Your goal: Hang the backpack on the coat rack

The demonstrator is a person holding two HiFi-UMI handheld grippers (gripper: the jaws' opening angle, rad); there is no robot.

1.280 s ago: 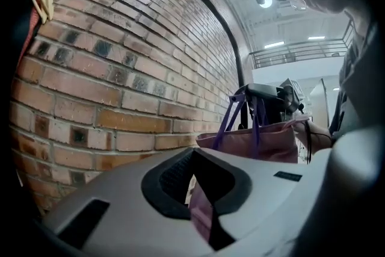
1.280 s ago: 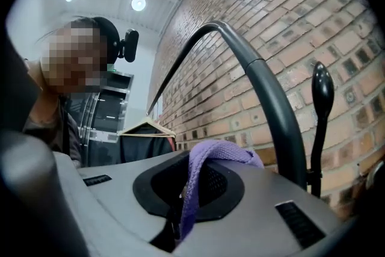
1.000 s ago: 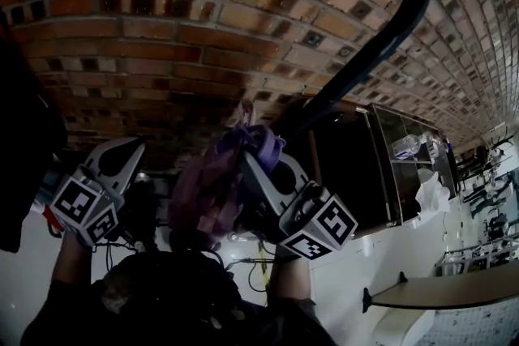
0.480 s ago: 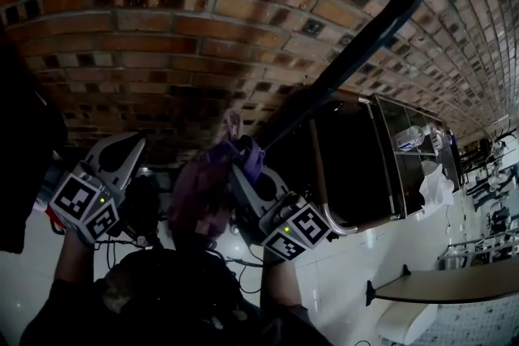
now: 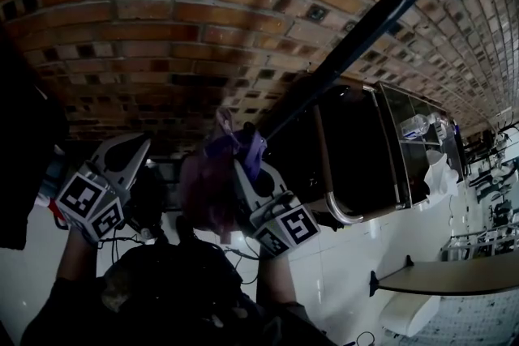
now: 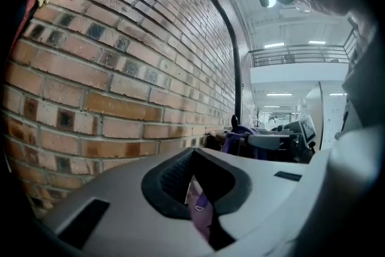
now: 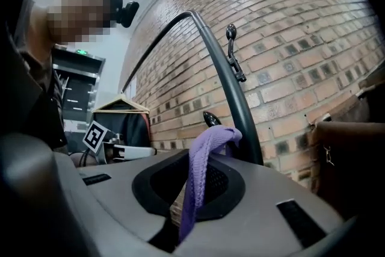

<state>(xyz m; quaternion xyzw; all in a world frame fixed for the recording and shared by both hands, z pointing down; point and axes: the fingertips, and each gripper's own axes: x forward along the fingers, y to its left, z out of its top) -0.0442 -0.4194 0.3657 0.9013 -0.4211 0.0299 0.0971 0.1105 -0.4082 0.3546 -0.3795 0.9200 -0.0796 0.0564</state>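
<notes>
Backpack (image 5: pixel 207 194) (purple) sits lower now, clenched by left tool (image 5: pixel 136 145) and right tool (image 5: pixel 243 164)

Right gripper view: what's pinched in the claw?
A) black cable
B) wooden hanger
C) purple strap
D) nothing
C: a purple strap of woven fabric rises from between the closed jaws of the right claw and loops over at the top.
</notes>
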